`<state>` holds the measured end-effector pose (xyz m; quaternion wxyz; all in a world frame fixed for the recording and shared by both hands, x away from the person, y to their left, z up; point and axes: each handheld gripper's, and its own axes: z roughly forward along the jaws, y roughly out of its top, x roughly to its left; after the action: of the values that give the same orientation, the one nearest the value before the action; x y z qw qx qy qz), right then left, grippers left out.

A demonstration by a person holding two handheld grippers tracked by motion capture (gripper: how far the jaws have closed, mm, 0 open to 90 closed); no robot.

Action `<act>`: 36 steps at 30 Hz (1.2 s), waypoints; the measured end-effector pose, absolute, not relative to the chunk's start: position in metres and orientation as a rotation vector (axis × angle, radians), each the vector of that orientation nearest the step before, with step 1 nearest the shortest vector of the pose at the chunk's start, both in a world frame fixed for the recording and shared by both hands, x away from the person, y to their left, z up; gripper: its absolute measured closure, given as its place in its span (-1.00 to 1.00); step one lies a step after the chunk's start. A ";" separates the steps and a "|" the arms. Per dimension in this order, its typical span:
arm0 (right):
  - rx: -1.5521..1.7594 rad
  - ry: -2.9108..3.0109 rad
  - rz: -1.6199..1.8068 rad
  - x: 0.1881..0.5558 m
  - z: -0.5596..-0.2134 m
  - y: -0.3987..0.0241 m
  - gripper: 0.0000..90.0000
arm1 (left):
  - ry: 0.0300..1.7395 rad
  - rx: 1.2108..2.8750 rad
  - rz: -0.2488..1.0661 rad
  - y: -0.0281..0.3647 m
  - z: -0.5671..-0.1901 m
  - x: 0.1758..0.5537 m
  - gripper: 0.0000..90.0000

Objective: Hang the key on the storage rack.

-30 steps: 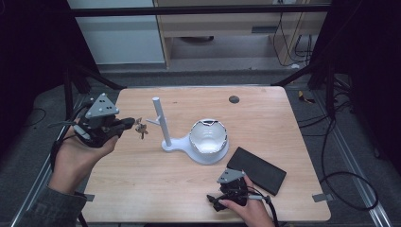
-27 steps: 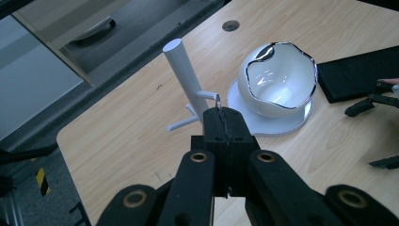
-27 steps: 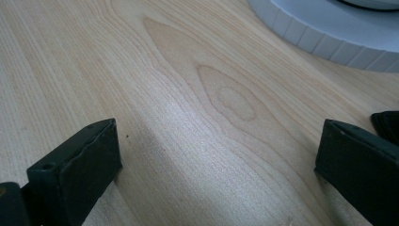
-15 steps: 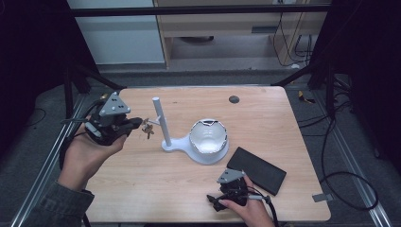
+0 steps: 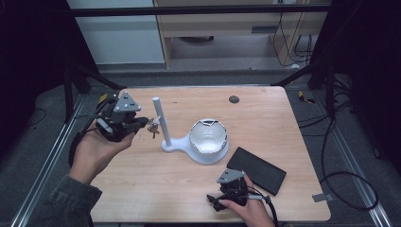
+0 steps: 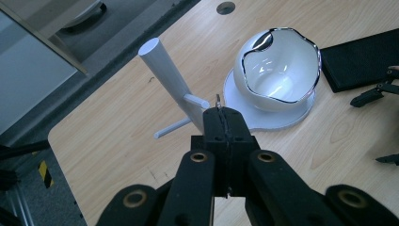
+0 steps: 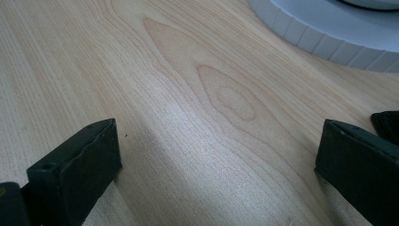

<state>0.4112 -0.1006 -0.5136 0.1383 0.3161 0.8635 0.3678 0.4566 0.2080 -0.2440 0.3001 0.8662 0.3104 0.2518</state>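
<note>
At the left of the high view, the person's left hand (image 5: 97,149) holds the left gripper (image 5: 143,124) up above the wooden table (image 5: 142,189), pointed toward the white stand (image 5: 163,127). Its jaws are pressed together on a small bunch of keys (image 5: 152,127), which hangs from the tips just beside the stand's upright post. In the left gripper view the two black jaws meet with no gap, and a thin bit of metal ring (image 6: 218,100) pokes out above the tips; the rest of the keys is hidden below the jaws. Just past the tips, the post (image 6: 171,77) leans away, with two short pegs (image 6: 196,100) jutting from it, one very near the ring; whether ring and peg touch cannot be told.

The stand's flat round base carries a white bowl (image 5: 208,138) with a dark, wavy rim, sitting right of the post. A flat black rectangular object (image 5: 257,170) lies on the table just right of the bowl, near the front edge.

Below that object, the right hand (image 5: 250,213) rests the right gripper (image 5: 213,201) low at the table's front edge, pointing left. In the right gripper view its jaws stand wide apart with only bare wood grain between them, and the edge of the stand's white base (image 7: 329,40) lies ahead at the upper right.
</note>
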 end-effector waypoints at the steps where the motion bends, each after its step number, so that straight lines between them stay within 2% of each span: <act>1: 0.914 2.497 1.064 0.411 -0.514 -0.101 -0.99 | 0.824 2.299 0.668 0.208 -0.244 0.457 1.00; 36: 0.907 2.500 1.065 0.411 -0.514 -0.101 -0.99 | 0.910 2.296 0.687 0.195 -0.266 0.491 0.99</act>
<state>0.4112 -0.1011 -0.5136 0.1379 0.3135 0.8644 0.3682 0.4913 0.1953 -0.2656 0.2851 0.8584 0.3402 0.2570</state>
